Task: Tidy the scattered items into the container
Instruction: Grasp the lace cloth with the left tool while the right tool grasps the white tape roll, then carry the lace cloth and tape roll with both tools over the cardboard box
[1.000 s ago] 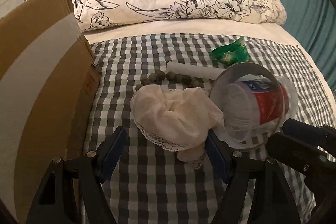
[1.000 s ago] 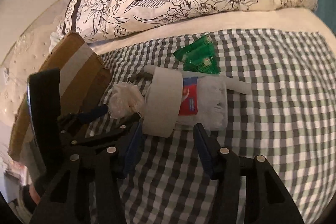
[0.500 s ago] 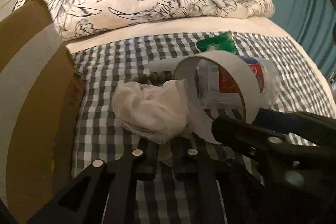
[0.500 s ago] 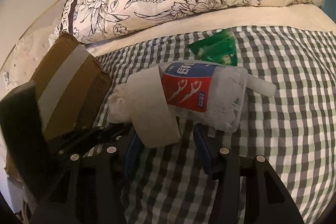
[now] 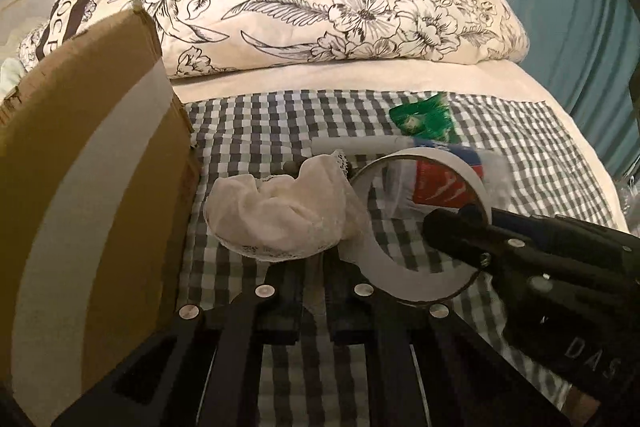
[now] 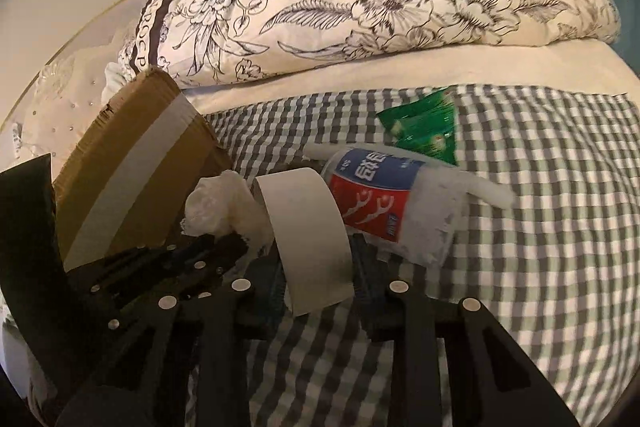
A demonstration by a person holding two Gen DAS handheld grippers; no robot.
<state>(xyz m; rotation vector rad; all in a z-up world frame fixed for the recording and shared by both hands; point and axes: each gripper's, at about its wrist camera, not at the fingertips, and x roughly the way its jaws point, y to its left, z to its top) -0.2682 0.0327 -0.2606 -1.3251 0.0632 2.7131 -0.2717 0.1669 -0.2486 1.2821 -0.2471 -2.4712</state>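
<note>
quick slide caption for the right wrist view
Right gripper clamps a white tape roll above the checked bedspread, cardboard box at left.

Right gripper point(image 5: 460, 227) body, seen from the left wrist: white "DAS", cut off at the frame edge. Pillow point(image 6: 152, 27) dark band: capitals "ROCP", partly folded away. Floss tub point(image 6: 384, 199) label: white Chinese characters on the blue band, blurred, unreadable; white floss-pick drawings on the red.
</note>
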